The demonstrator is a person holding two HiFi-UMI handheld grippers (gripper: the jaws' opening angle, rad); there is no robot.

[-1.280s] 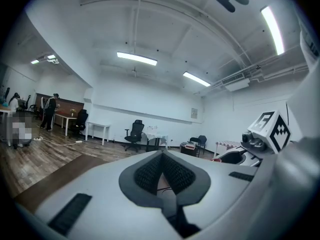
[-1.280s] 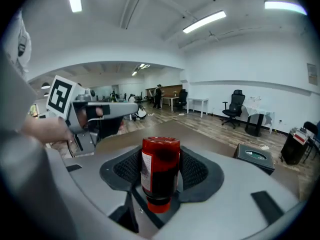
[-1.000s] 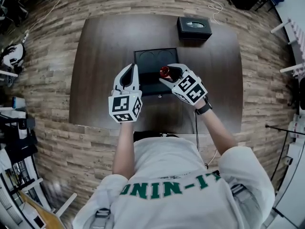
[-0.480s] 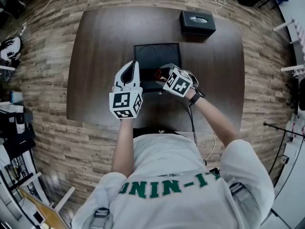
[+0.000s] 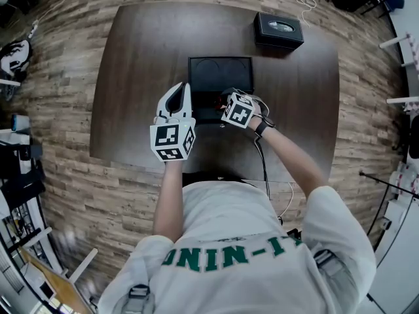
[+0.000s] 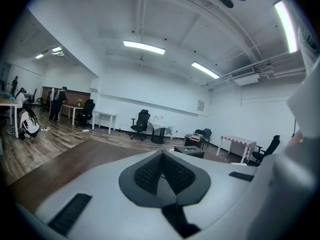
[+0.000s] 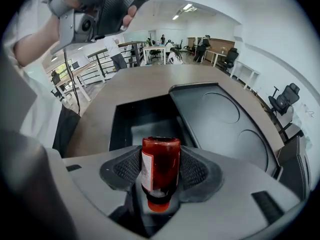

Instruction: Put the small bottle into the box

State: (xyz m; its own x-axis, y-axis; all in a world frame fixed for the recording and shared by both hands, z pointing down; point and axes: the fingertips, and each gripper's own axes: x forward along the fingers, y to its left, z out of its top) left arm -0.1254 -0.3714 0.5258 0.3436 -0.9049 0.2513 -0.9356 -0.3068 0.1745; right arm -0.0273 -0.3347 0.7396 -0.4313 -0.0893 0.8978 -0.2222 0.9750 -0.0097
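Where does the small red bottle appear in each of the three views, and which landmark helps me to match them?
Head view: bottle at centre, a small red spot at the tip of the right gripper.
Left gripper view: not in it.
Right gripper view: bottle low at centre, clamped between the jaws, cap toward the camera.
Landmark: the open black box, just beyond the bottle in the head view and the right gripper view.

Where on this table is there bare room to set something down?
Bare table left of the open box, and right of it, nearer than the tissue box. Crowded at the box's near edge: left gripper, right gripper, bottle.
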